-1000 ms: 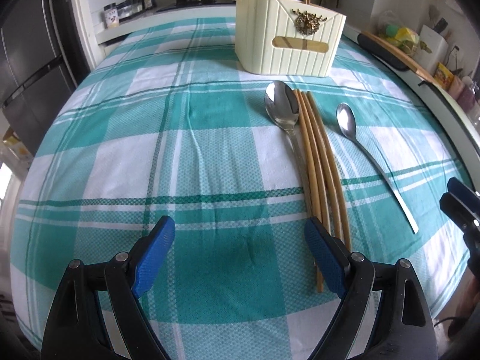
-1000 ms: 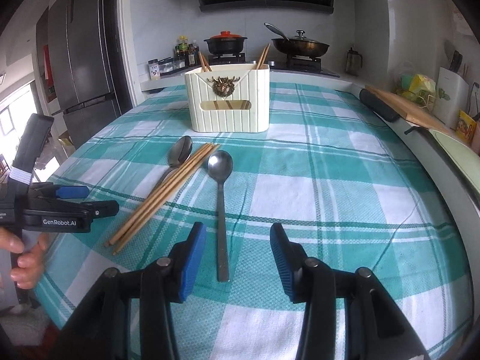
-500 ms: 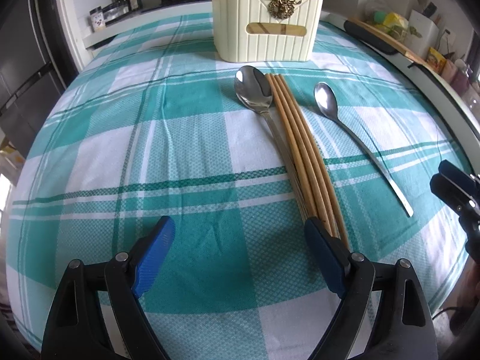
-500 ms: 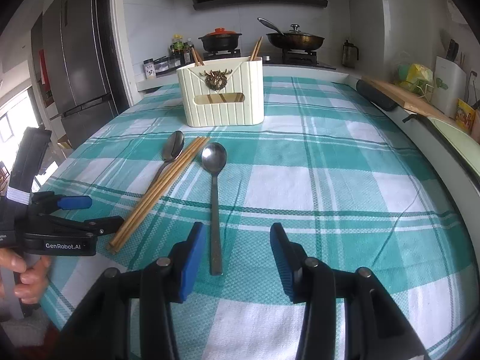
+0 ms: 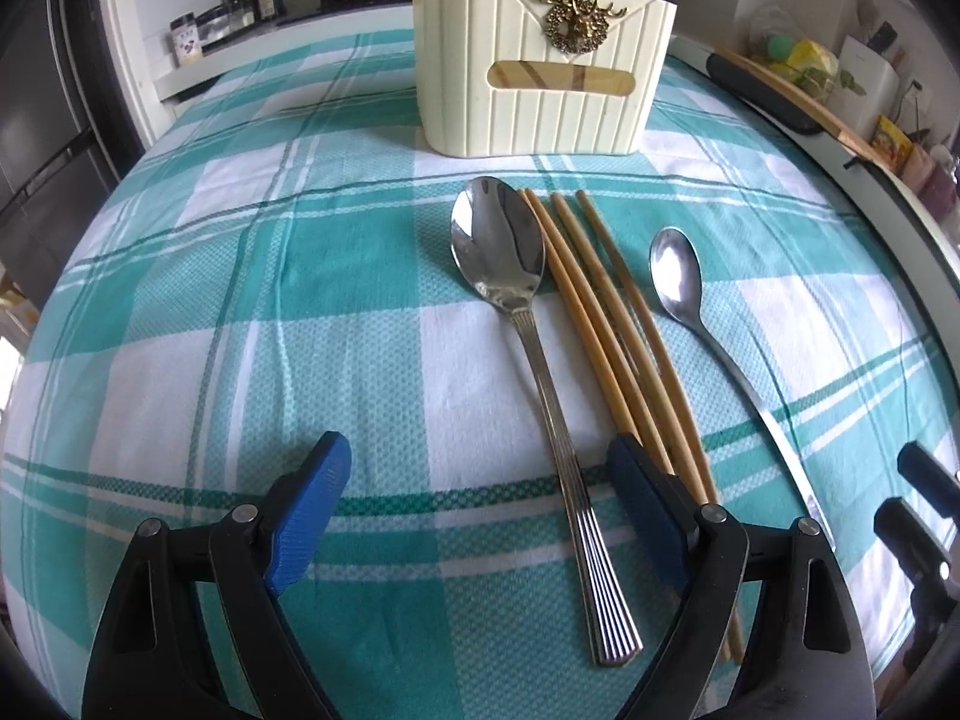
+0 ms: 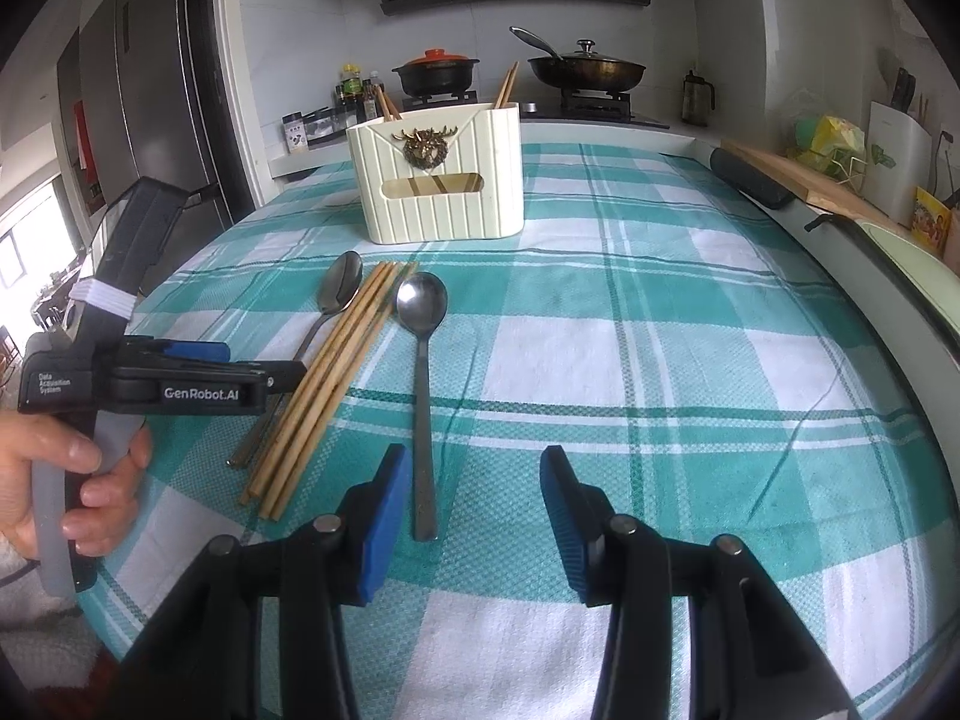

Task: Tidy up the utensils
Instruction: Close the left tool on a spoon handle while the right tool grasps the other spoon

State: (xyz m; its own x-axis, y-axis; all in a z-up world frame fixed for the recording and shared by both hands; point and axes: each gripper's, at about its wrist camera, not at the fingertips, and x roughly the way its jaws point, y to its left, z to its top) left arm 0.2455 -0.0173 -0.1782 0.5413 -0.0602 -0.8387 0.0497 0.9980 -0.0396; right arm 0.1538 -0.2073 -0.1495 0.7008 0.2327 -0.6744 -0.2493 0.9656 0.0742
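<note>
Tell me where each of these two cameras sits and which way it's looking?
Left wrist view: on the left gripper, looking forward and down at the large spoon, chopsticks and cream utensil holder; its own blue fingers show, open and empty.
Right wrist view: on the right gripper, facing the small spoon and the stove; its open fingers show, plus the person's hand holding the left gripper.
Both share: spoons, chopsticks, holder, checked tablecloth.

The chopsticks (image 5: 606, 324) run under the left gripper's (image 5: 480, 498) right finger (image 5: 648, 510); beside them, the small spoon's (image 5: 678, 276) handle end is blurred.
</note>
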